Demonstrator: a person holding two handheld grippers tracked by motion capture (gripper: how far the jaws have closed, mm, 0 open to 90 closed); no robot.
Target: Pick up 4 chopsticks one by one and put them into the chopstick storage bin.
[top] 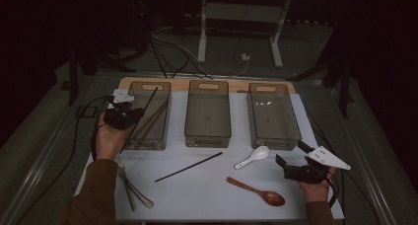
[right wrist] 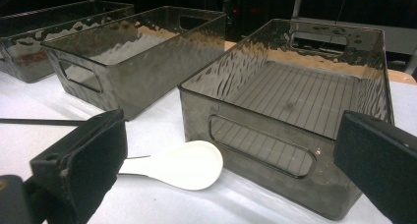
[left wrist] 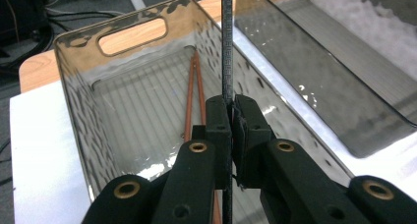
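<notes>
My left gripper hangs over the left smoky bin, shut on a black chopstick that slants up across the bin. Brown chopsticks lie inside that bin. My right gripper rests at the table's right front, jaws wide open with nothing between them. Just ahead of it lies a white soup spoon, in front of the right bin. A second black chopstick and a brown wooden spoon lie on the white mat.
The middle bin stands between the other two. Metal cutlery lies at the front left by my left forearm. Cables run along the left table edge, and a white stand rises behind the table.
</notes>
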